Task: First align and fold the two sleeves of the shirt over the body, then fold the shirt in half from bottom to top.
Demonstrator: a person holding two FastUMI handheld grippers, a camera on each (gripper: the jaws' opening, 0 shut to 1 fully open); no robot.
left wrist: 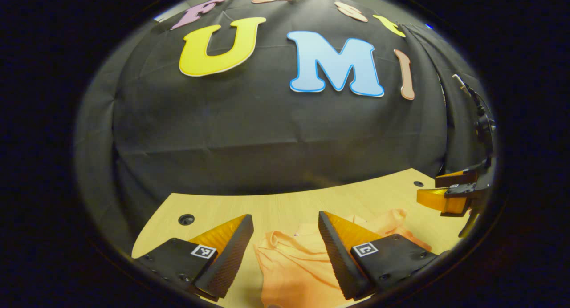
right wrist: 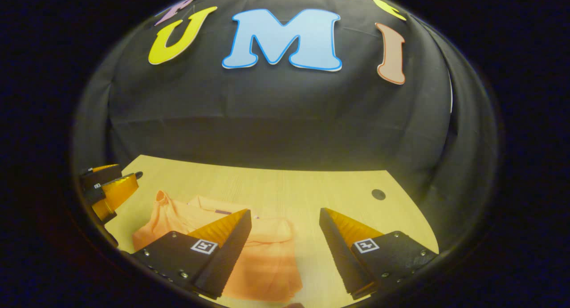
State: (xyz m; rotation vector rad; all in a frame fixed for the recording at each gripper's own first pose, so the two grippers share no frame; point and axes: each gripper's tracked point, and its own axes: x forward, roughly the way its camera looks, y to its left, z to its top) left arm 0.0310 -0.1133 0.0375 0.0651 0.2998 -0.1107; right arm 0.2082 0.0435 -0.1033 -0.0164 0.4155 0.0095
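Observation:
An orange shirt (left wrist: 294, 263) lies crumpled on the light wooden table (left wrist: 276, 205), below and between my left gripper's fingers. My left gripper (left wrist: 285, 230) is open above it, holding nothing. In the right gripper view the same shirt (right wrist: 267, 254) spreads under the left finger and into the gap. My right gripper (right wrist: 285, 228) is open above the table (right wrist: 276, 183), nothing between its fingers. The right gripper (left wrist: 449, 194) appears at the far right of the left gripper view, and the left gripper (right wrist: 107, 190) at the far left of the right gripper view.
Black cloth walls close the booth behind the table and on both sides. Small dark holes sit in the tabletop near its back corners (left wrist: 186, 219) (right wrist: 378, 194). Bare wood runs between the shirt and the back wall.

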